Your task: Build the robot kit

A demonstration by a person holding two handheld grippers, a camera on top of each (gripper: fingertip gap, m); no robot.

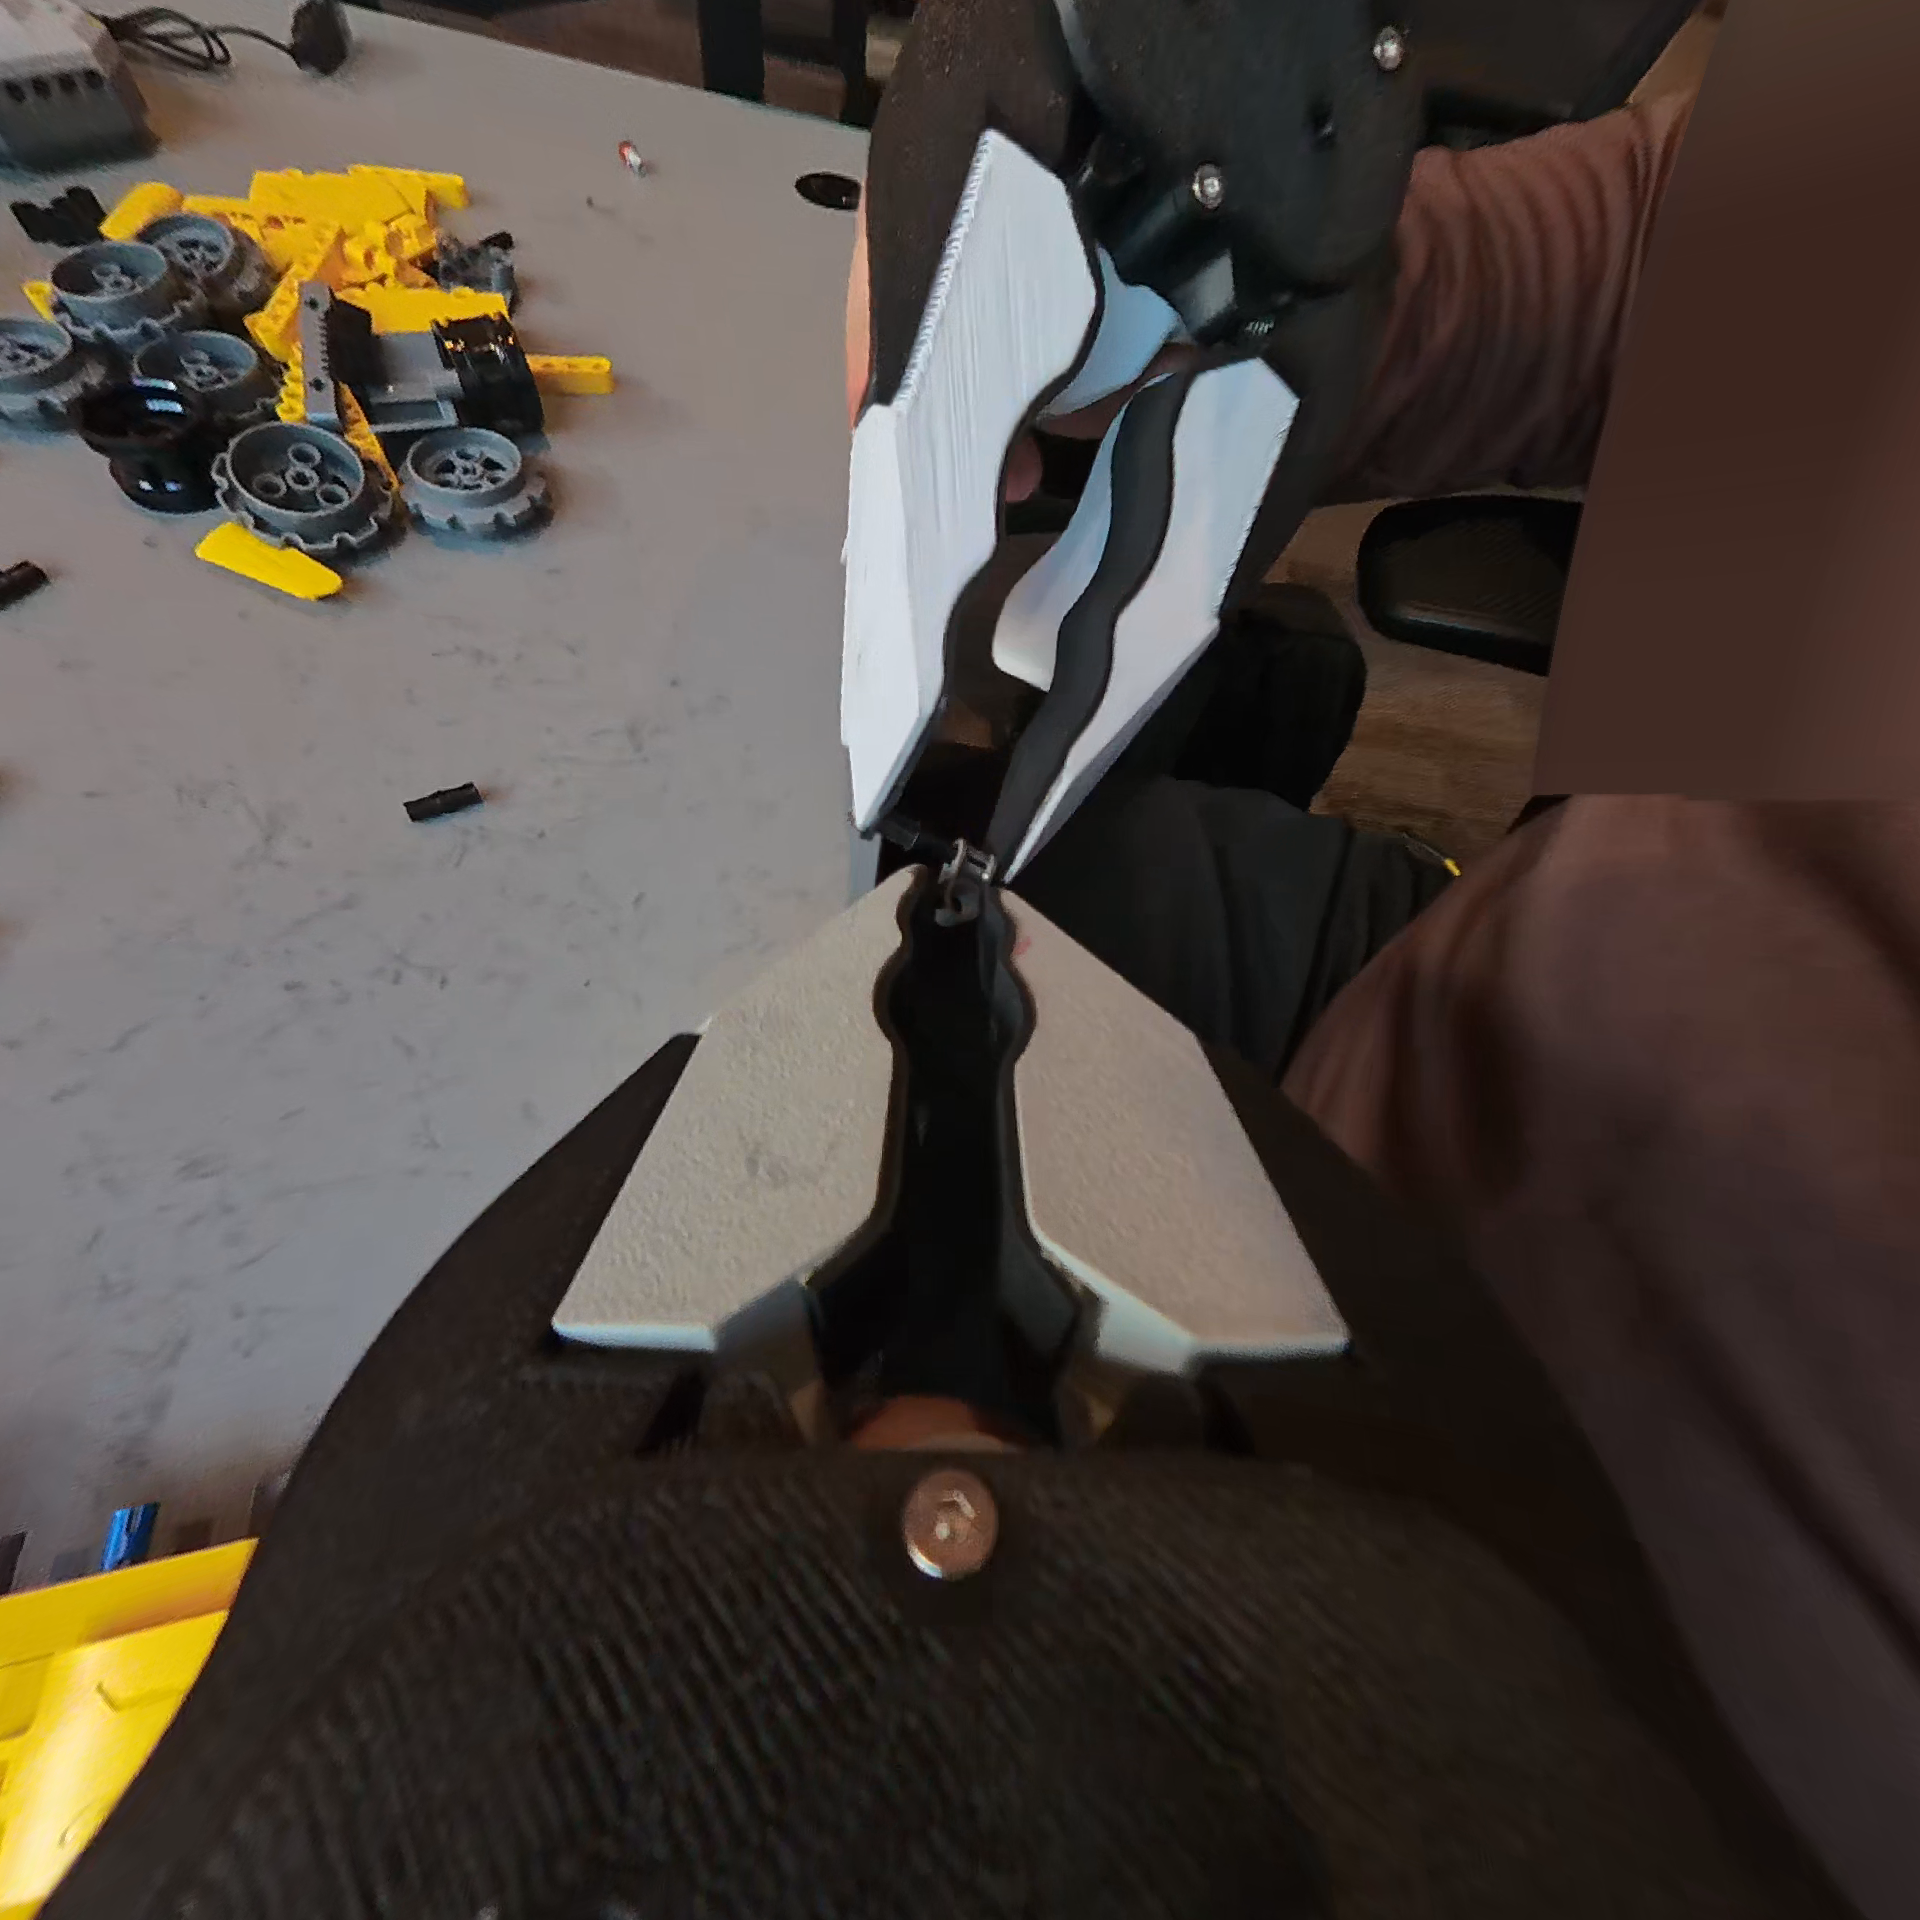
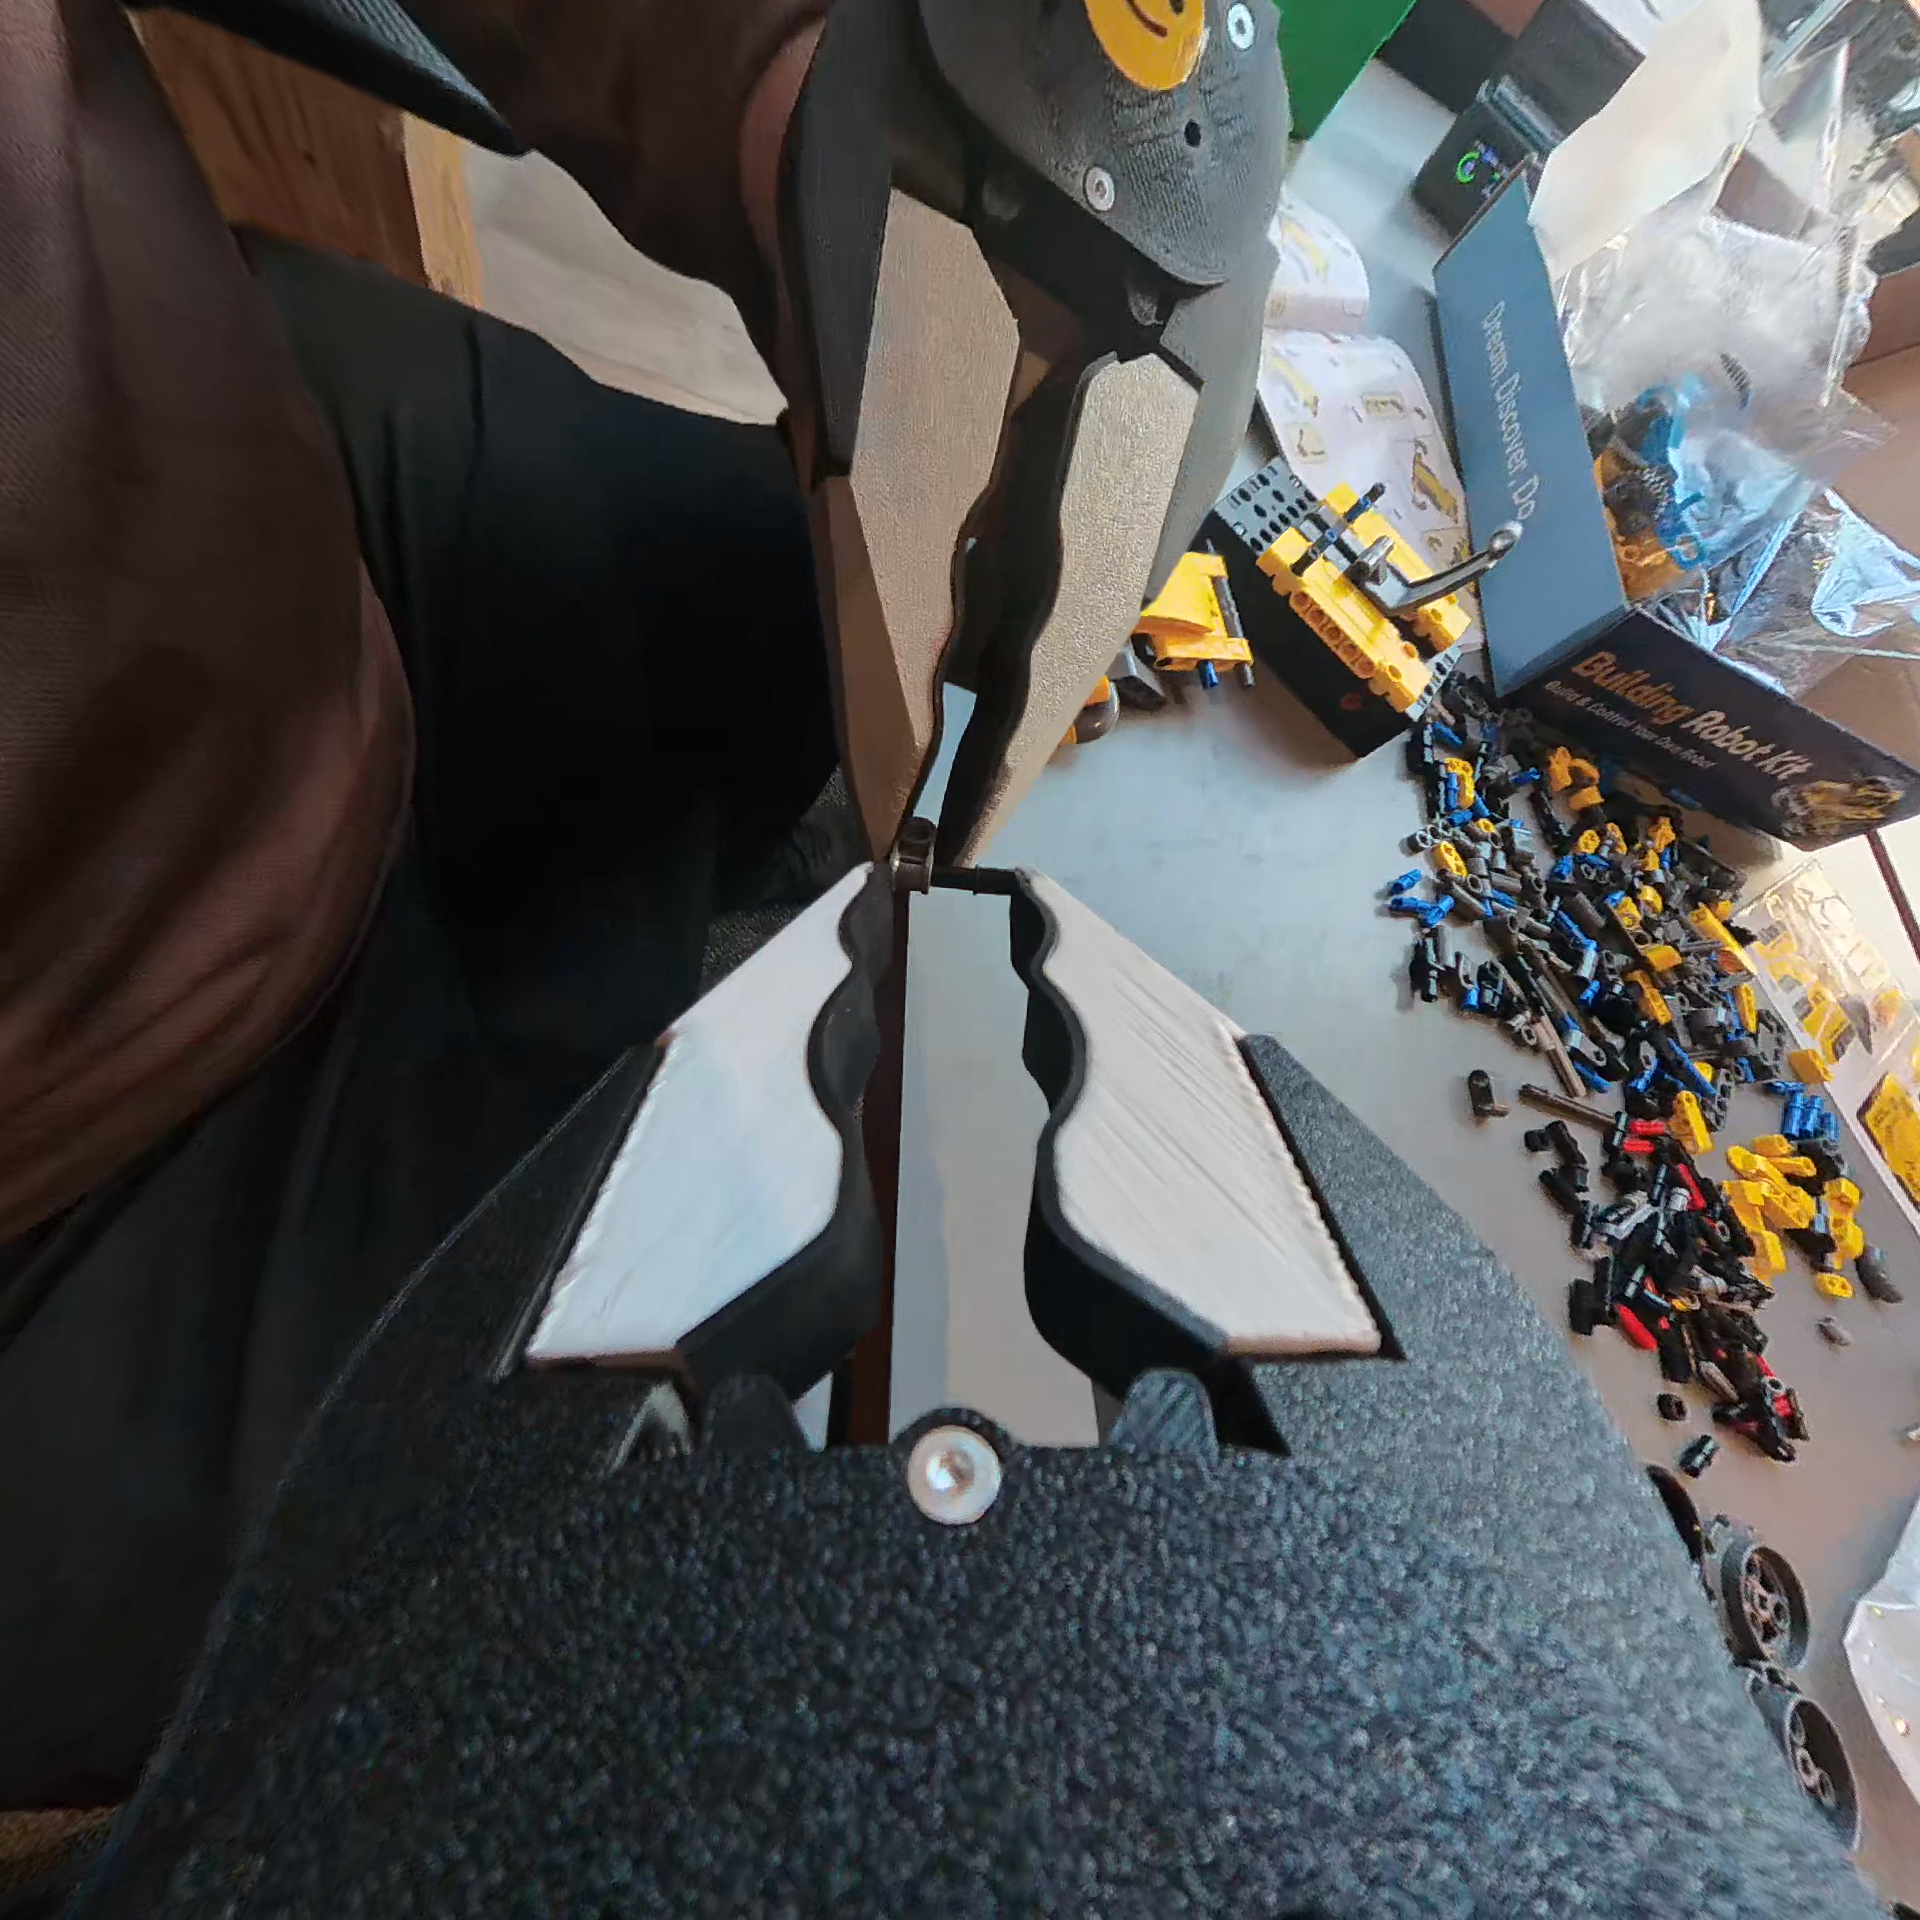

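Left claw: our left gripper [image 1: 956,902] is pinched tight on a small grey piece [image 1: 964,875].
Right claw: our right gripper [image 2: 951,881] has its jaws a little apart, clamped on a thin black pin [image 2: 977,879].
Where: pin and piece touch in the air, tip to tip, past the table [image 1: 416,1039] edge.
Joined: we cannot tell.
Count: two claws, one grey piece, one held pin, six grey wheels [image 1: 301,483], one big pile of small parts [image 2: 1621,1039].

Two bright wide-angle pictures, sharp in the middle and bent at the edges.
Daylight glares off the right gripper's fingers [image 2: 717,1174]; near housings blur, and the grey table [image 1: 416,935] curves at left.
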